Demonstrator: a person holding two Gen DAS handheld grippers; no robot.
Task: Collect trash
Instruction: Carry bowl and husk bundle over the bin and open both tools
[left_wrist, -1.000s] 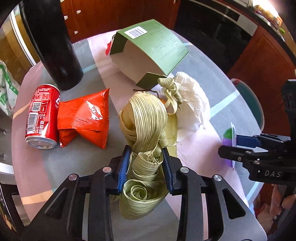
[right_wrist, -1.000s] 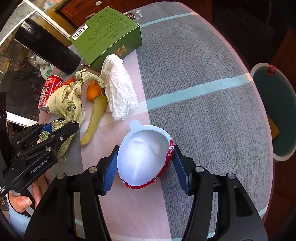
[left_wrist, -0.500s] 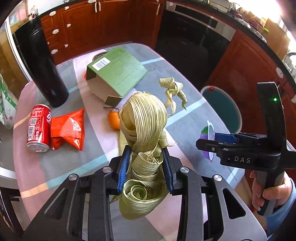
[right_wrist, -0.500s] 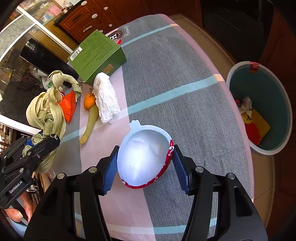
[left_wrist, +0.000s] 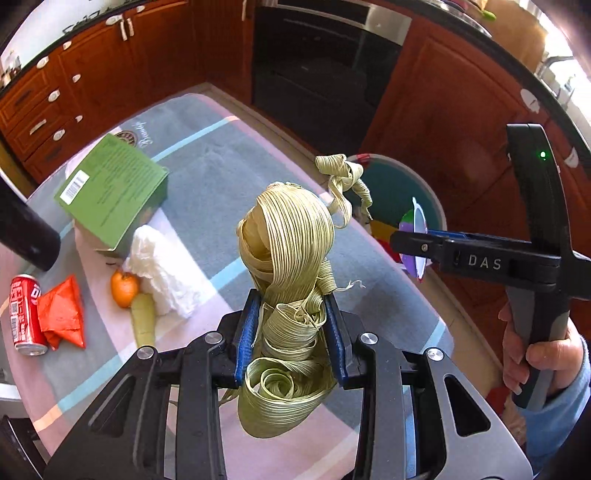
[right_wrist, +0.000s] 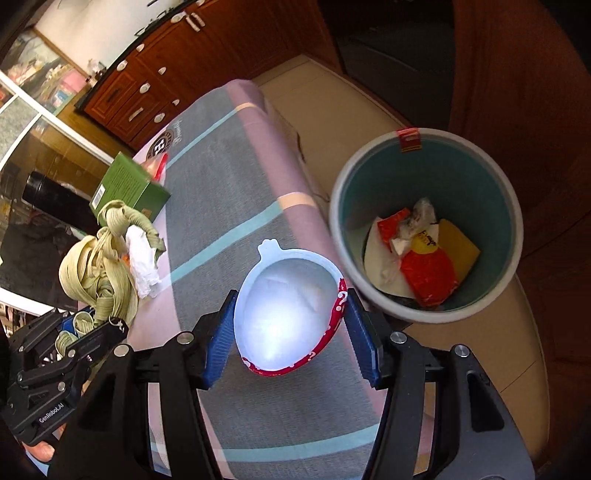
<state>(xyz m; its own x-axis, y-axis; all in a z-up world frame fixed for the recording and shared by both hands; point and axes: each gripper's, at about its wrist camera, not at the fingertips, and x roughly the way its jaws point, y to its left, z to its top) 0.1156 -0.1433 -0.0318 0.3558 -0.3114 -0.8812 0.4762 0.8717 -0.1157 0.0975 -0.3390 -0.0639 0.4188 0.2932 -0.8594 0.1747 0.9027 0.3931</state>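
Note:
My left gripper (left_wrist: 291, 332) is shut on a bundle of pale green leaf wrappers (left_wrist: 288, 251), lifted above the table; the bundle (right_wrist: 96, 269) also shows at the left of the right wrist view. My right gripper (right_wrist: 291, 325) is shut on an empty white plastic cup with a red rim (right_wrist: 288, 310), held near the table's right edge. The same cup (left_wrist: 415, 240) appears edge-on in the left wrist view, over the bin. A teal trash bin (right_wrist: 424, 177) stands on the floor right of the table, with red and yellow wrappers inside.
On the striped tablecloth (left_wrist: 207, 177) lie a green box (left_wrist: 110, 188), a crumpled white tissue (left_wrist: 162, 269), an orange fruit (left_wrist: 123, 284), a pale peel (left_wrist: 144, 321), a red packet (left_wrist: 62, 314) and a red can (left_wrist: 24, 314). A black flask (left_wrist: 26, 236) stands at the left. Wooden cabinets surround.
Both grippers have carried their loads up and rightward, away from the litter on the table and toward the bin. The bin's inside has come into full view in the right wrist view.

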